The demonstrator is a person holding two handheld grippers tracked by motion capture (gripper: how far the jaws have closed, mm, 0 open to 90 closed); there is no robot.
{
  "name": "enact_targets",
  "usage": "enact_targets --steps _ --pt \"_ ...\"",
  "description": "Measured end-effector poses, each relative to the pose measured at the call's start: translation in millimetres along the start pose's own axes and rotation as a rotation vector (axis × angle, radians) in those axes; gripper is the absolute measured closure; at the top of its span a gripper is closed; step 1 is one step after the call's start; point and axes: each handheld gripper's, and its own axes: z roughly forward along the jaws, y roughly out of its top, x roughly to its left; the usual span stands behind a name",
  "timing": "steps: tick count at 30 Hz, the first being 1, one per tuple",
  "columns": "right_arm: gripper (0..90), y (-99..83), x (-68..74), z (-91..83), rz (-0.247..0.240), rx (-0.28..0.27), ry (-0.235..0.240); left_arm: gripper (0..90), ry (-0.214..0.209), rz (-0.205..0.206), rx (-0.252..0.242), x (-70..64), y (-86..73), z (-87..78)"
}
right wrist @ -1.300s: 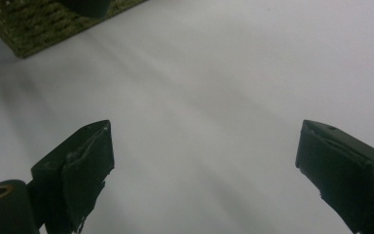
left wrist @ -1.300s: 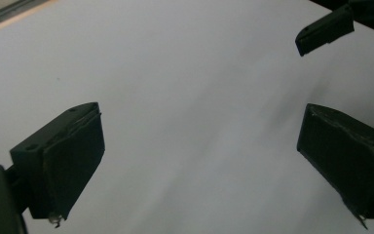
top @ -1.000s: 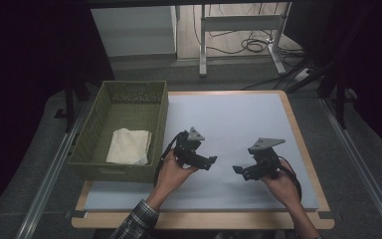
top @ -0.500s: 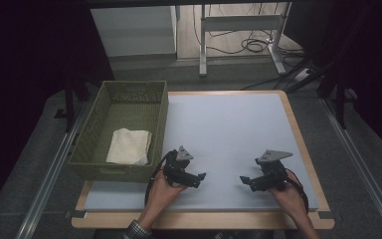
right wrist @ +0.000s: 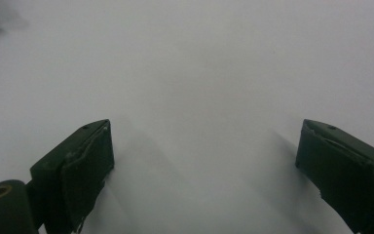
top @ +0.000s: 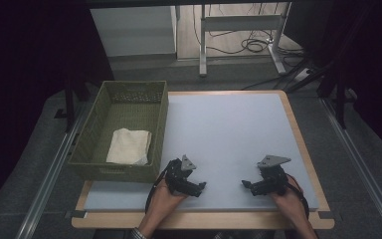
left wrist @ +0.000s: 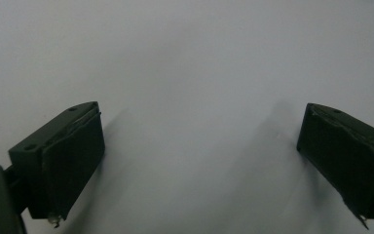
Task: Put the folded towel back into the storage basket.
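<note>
Both hand-held grippers, left [top: 200, 186] and right [top: 245, 183], pulled back to near edge of pale grey surface [top: 229, 129], jaws wide, empty; folded cream cloth [top: 128, 146] lies in green woven basket [top: 154, 124], placement seems finished.

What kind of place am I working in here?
Probably a lab or test workshop: a wood-edged table with a pale mat, bundled cables on the floor behind a metal desk frame, and dark curtains around.
</note>
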Motion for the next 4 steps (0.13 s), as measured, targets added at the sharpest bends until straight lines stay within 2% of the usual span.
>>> enact_targets --steps 4 --pt "6.8 -0.8 0.2 0.2 0.005 -0.002 0.002 3.2 0.003 0.006 -0.001 -0.5 -0.3 0.4"
